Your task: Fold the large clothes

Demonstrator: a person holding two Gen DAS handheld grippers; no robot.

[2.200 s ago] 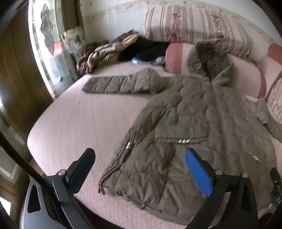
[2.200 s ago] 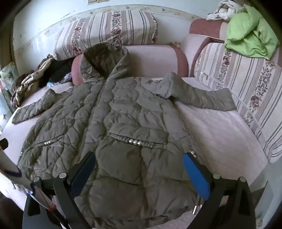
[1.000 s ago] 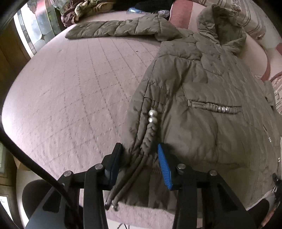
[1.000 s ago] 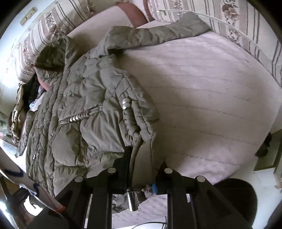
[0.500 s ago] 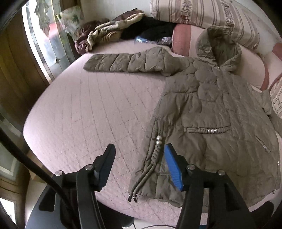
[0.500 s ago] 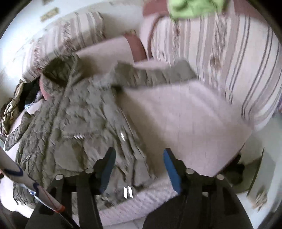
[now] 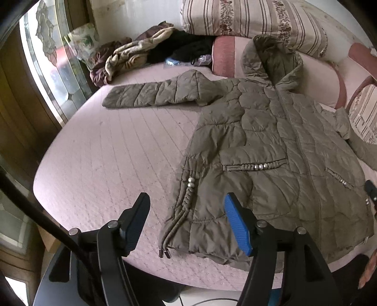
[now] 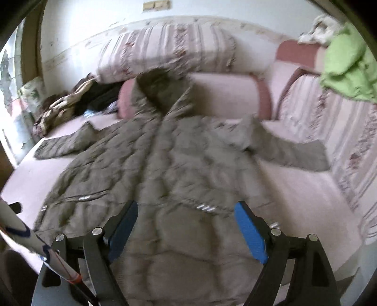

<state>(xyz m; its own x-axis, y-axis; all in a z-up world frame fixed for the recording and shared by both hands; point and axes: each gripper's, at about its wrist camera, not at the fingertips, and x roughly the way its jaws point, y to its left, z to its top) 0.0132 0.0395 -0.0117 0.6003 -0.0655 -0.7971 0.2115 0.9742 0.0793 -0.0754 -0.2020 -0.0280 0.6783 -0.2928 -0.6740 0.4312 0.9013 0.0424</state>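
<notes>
An olive quilted hooded jacket (image 7: 266, 150) lies front up and spread flat on the pink bed (image 7: 99, 162), with its hood against the bolster and both sleeves out to the sides. My left gripper (image 7: 188, 216) is open and empty, held above the jacket's lower left hem and its drawstring (image 7: 174, 223). In the right wrist view, which is blurred, the jacket (image 8: 169, 169) fills the middle. My right gripper (image 8: 188, 226) is open and empty above the lower front of the jacket.
A heap of brown, tan and black clothes (image 7: 141, 54) lies at the bed's far left corner by the window (image 7: 47, 63). Striped cushions (image 7: 247, 21) and a pink bolster (image 8: 231, 94) line the back. A green garment (image 8: 348, 70) lies on the right cushion.
Both grippers were shut on the jacket's lower side edges one second ago. They have let go, opened wide and pulled back and up. The jacket now lies straighter.
</notes>
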